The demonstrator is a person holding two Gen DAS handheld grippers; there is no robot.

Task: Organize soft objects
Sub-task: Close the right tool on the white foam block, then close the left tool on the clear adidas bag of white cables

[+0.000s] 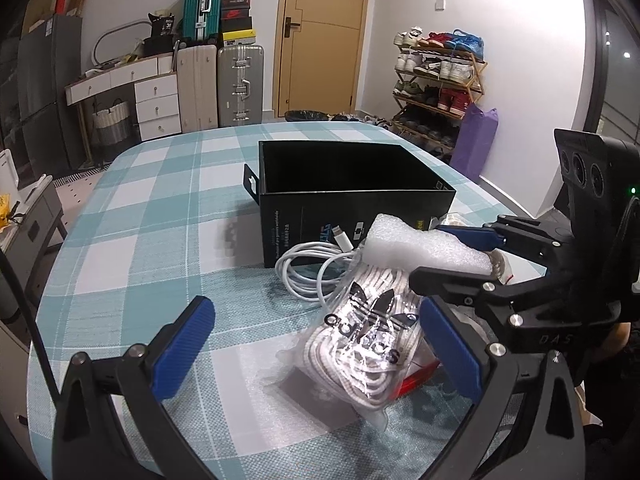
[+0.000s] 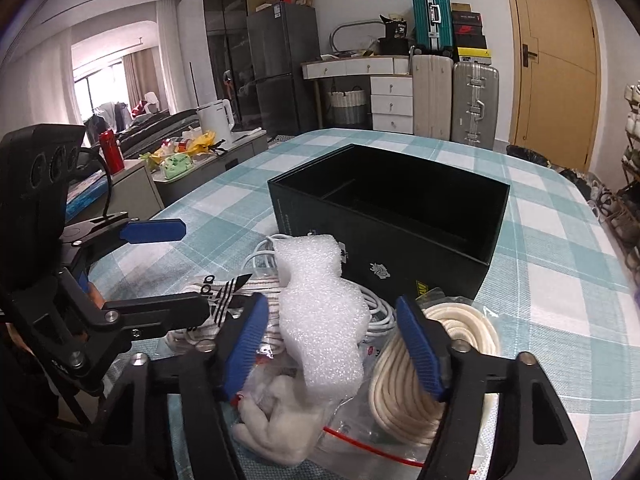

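Observation:
A white foam piece [image 2: 320,312] stands between the fingers of my right gripper [image 2: 332,348], whose jaws are open around it without clear contact; it also shows in the left wrist view [image 1: 424,246]. My left gripper [image 1: 316,344] is open over a clear bag of white laces with a black logo [image 1: 368,336]. A coiled white cable [image 1: 308,268] lies by the open black box [image 1: 344,184]. A coil of cream rope [image 2: 416,380] and a white plush piece in a bag [image 2: 276,420] lie under the right gripper.
The checked teal tablecloth [image 1: 140,240] covers the table. Suitcases [image 1: 240,84], drawers and a shoe rack [image 1: 436,80] stand behind it. A side counter [image 2: 192,160] with a kettle and clutter stands at the table's left.

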